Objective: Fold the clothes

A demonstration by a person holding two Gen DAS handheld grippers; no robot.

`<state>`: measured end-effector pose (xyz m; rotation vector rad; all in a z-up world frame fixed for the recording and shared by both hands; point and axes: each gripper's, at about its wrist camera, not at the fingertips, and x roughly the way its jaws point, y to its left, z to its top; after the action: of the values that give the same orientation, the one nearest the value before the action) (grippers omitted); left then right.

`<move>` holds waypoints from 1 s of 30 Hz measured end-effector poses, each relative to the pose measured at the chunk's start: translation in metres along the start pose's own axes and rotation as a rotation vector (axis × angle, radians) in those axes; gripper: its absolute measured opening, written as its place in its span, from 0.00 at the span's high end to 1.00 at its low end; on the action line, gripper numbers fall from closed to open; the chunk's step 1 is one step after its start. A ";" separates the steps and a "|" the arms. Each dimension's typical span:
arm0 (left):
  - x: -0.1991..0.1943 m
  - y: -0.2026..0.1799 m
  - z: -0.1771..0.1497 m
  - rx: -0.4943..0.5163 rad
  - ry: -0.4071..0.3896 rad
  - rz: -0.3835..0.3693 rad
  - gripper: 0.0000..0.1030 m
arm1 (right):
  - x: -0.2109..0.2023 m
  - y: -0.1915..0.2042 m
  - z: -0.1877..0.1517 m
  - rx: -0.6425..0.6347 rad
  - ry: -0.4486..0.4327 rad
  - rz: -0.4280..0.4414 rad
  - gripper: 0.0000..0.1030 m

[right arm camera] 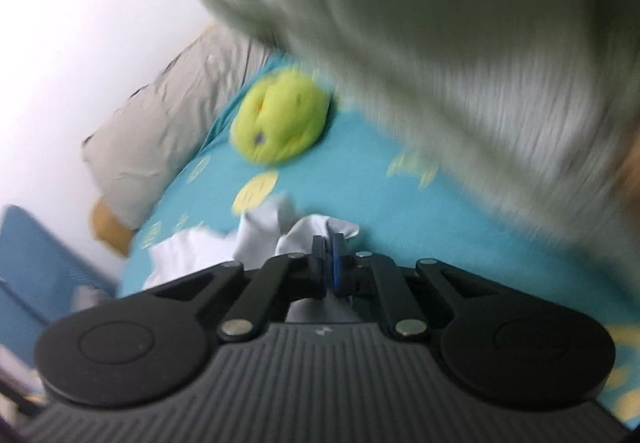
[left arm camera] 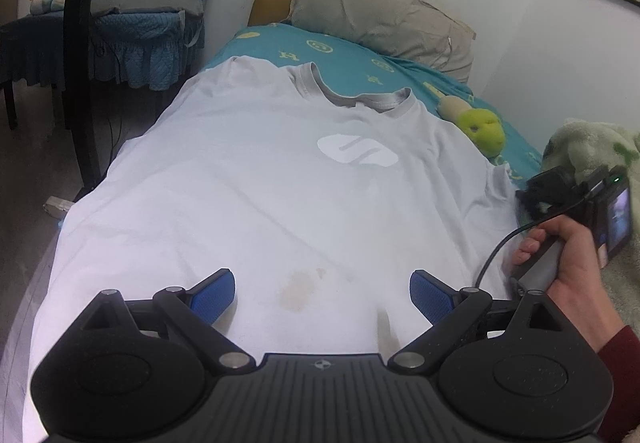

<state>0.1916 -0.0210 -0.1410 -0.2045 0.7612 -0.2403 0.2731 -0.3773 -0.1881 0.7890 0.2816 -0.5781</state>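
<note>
A light grey T-shirt [left arm camera: 260,179] with a white chest logo lies spread flat, front up, on the bed, collar at the far end. My left gripper [left arm camera: 322,293] is open, hovering just above the shirt's near hem, holding nothing. My right gripper [right arm camera: 330,263] is shut on a bunched bit of the T-shirt [right arm camera: 272,231], its right sleeve edge, lifted off the teal sheet. In the left wrist view the right gripper [left arm camera: 540,199] is at the shirt's right edge, held by a hand. The right wrist view is motion-blurred.
A teal patterned sheet [left arm camera: 360,55] covers the bed. A grey pillow [left arm camera: 380,15] lies at the head by the wall. A yellow-green plush toy [left arm camera: 480,127] [right arm camera: 280,119] lies right of the shirt. A fluffy pale green blanket [right arm camera: 440,23] lies at the right. A chair [left arm camera: 132,31] stands left.
</note>
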 end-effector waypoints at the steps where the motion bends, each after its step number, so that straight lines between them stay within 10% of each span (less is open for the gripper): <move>1: -0.001 0.000 0.000 0.002 -0.005 0.001 0.07 | -0.009 0.005 0.003 -0.027 -0.044 -0.017 0.94; 6: -0.016 0.001 0.006 0.021 -0.063 0.015 0.07 | -0.056 0.036 0.014 -0.230 -0.282 -0.047 0.95; 10: -0.032 0.003 0.019 0.086 -0.132 0.054 0.09 | -0.082 0.086 -0.012 -0.498 -0.315 0.132 0.95; 16: -0.064 0.017 0.038 0.181 -0.264 0.190 0.09 | -0.092 0.133 -0.102 -0.782 0.009 0.420 0.95; 21: -0.074 0.033 0.041 0.100 -0.244 0.149 0.09 | -0.089 0.129 -0.139 -0.847 0.220 0.410 0.93; 23: -0.075 0.036 0.040 0.088 -0.238 0.140 0.09 | -0.092 0.124 -0.134 -0.836 0.262 0.394 0.75; 25: -0.077 0.037 0.040 0.086 -0.238 0.127 0.09 | -0.103 0.121 -0.126 -0.792 0.254 0.428 0.10; 30: -0.084 0.030 0.037 0.116 -0.248 0.092 0.09 | -0.146 0.114 -0.092 -0.726 0.216 0.416 0.08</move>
<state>0.1628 0.0355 -0.0677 -0.0873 0.5075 -0.1676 0.2195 -0.1898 -0.1189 0.1863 0.4750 0.0238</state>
